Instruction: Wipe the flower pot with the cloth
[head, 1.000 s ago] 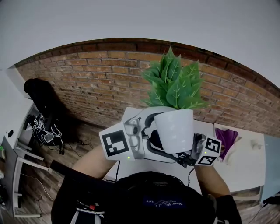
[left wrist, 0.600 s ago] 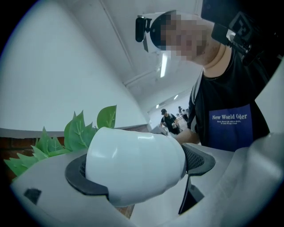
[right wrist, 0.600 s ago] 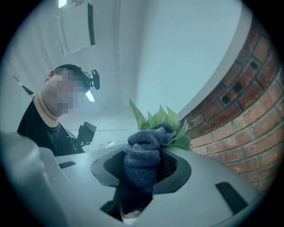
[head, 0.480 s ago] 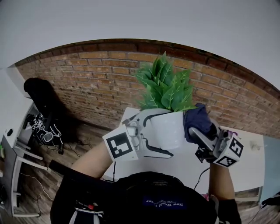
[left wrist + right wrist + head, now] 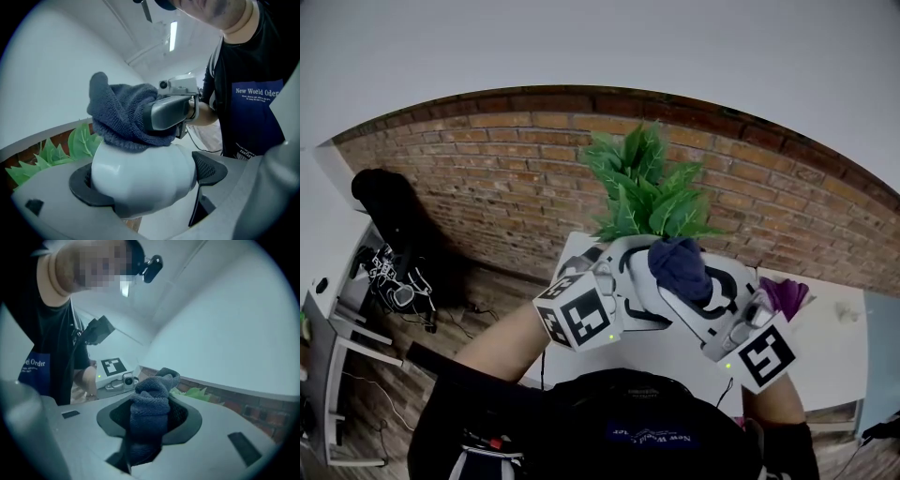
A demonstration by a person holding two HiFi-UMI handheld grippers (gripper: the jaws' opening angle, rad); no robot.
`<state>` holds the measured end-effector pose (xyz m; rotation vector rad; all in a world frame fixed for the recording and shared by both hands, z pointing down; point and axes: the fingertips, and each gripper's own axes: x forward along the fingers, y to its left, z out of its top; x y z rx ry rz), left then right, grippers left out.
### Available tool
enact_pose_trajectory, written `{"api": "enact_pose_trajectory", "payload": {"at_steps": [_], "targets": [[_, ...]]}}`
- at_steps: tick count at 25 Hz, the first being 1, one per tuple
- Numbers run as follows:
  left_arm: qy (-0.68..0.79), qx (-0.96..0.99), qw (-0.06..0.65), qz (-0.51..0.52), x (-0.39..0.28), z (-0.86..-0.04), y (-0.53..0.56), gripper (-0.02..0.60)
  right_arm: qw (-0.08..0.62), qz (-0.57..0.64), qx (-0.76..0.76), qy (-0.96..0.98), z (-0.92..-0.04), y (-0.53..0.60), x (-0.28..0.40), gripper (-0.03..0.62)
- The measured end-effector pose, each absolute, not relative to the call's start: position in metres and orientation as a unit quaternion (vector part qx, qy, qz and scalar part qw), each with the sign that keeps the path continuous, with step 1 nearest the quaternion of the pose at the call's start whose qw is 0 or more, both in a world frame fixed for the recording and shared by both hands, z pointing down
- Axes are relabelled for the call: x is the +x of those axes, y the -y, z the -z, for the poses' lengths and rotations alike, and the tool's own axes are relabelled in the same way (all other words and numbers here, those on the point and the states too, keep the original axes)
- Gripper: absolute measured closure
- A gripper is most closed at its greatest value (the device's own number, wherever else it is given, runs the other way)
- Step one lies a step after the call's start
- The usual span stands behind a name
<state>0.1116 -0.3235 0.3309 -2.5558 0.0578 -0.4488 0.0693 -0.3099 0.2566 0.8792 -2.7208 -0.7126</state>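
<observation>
A white flower pot (image 5: 636,274) with a green leafy plant (image 5: 642,187) is held up off the table, and my left gripper (image 5: 623,281) is shut on its body. In the left gripper view the pot (image 5: 140,176) fills the gap between the two jaws. A dark blue cloth (image 5: 677,267) is pinched in my right gripper (image 5: 686,279) and rests against the pot's side. The left gripper view shows the cloth (image 5: 122,117) lying on top of the pot. Seen from the right gripper view, the cloth (image 5: 150,418) bunches between the jaws and hides the pot.
A white table (image 5: 825,347) lies below, with a purple item (image 5: 786,295) on its right part. A brick wall (image 5: 487,178) runs behind. A black chair (image 5: 389,216) and cables stand on the floor at left. The person's black shirt (image 5: 637,431) fills the bottom.
My right gripper rose from under the pot's right side, then swung left, bringing the cloth onto the pot. The left gripper and pot shifted slightly right and tilted.
</observation>
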Motion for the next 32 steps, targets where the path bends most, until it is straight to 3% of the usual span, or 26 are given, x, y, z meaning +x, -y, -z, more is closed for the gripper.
{"api": "enact_pose_trajectory", "payload": {"at_steps": [5,15,19,24,32], "targets": [[-0.021,-0.941,0.281,0.187,0.106,-0.333,0.327,0.044,0.174,0.297,0.291,0.893,-0.264,0.313,0.045,0.464],[-0.051,-0.938,0.299,0.166,0.104,-0.32,0.325,0.044,0.096,0.218,0.334,0.912,-0.261,0.315,0.088,0.465],[-0.068,-0.935,0.305,0.169,0.106,-0.32,0.33,0.046,0.109,0.229,0.316,0.914,-0.277,0.3,0.089,0.465],[-0.076,-0.932,0.307,0.176,0.108,-0.322,0.332,0.046,0.178,0.26,0.294,0.902,-0.298,0.287,0.084,0.464],[-0.051,-0.927,0.315,0.196,0.109,-0.331,0.329,0.047,0.181,0.318,0.3,0.881,-0.27,0.309,0.05,0.464]]}}
